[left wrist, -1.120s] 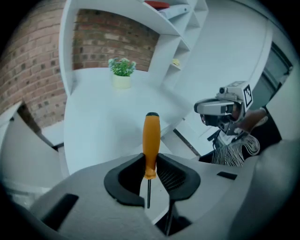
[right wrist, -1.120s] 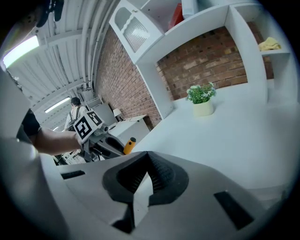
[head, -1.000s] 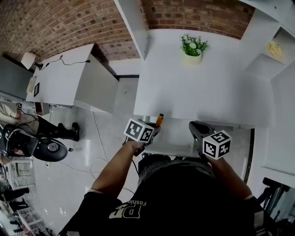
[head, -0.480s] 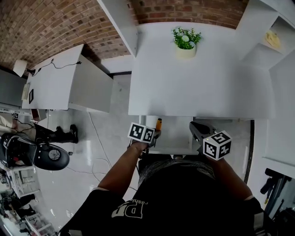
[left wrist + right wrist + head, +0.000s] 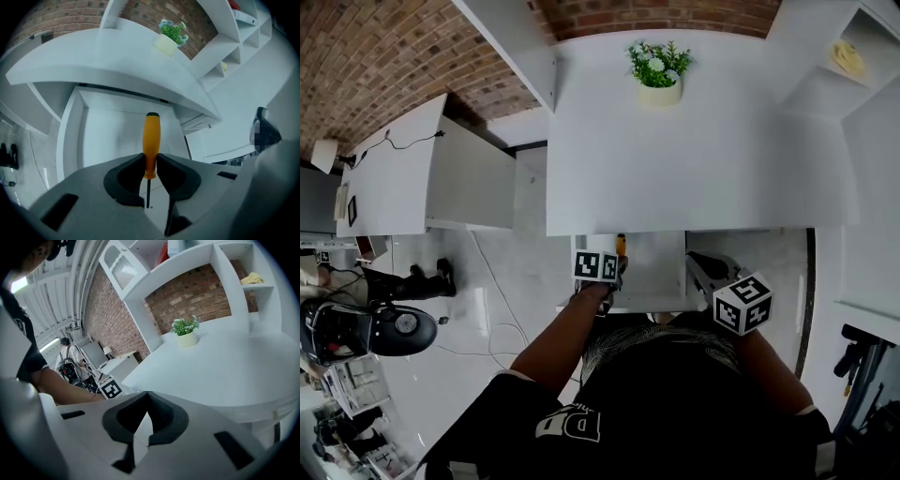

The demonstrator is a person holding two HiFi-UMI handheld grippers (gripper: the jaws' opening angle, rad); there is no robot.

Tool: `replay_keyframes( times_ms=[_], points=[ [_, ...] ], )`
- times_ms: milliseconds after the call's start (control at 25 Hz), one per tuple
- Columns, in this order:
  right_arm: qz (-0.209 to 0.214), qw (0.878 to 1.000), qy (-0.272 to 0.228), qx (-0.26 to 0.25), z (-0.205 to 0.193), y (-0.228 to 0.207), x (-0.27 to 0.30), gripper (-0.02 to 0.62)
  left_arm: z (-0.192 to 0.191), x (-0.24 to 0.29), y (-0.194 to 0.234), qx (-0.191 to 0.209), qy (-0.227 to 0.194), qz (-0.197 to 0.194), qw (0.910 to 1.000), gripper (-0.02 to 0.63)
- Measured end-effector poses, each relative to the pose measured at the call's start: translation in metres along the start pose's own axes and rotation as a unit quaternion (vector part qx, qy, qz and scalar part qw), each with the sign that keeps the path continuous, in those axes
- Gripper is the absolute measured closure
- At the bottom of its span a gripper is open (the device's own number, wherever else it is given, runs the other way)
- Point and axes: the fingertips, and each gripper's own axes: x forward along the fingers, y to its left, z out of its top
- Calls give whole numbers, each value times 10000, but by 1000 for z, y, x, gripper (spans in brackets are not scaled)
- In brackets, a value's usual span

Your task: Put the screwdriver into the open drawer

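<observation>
The screwdriver (image 5: 621,247) has an orange handle (image 5: 151,138) and a thin dark shaft. My left gripper (image 5: 150,161) is shut on the lower part of the handle, which points away from me, and the shaft runs back between the jaws. In the head view the left gripper (image 5: 609,274) hangs over the left part of the open white drawer (image 5: 661,267), just under the table's front edge. The drawer's bare floor (image 5: 110,136) lies right below the screwdriver. My right gripper (image 5: 705,266) is at the drawer's right side; its jaws (image 5: 146,393) meet at the tips with nothing between them.
A potted plant (image 5: 657,75) stands at the back of the white table (image 5: 694,159). White shelves (image 5: 853,56) rise at the right. A second white desk (image 5: 403,169) stands to the left, with a person and a chair (image 5: 356,328) on the floor beyond.
My left gripper has sunk with the screwdriver from the table's edge down into the drawer opening and rolled somewhat. The right gripper has shifted only slightly.
</observation>
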Motion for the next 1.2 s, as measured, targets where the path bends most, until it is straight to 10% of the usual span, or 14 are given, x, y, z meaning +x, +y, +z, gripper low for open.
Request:
replay_keyframes(
  times_ms=[720,1200],
  points=[
    [-197,9990,347,215,-35,-15,-7,591,-19,77,42,-866,301,312,9953,515],
    [-399,9976,464,320,-53,-27,-18,591,-31,98,56,-563,572,580,9951,515]
  ],
)
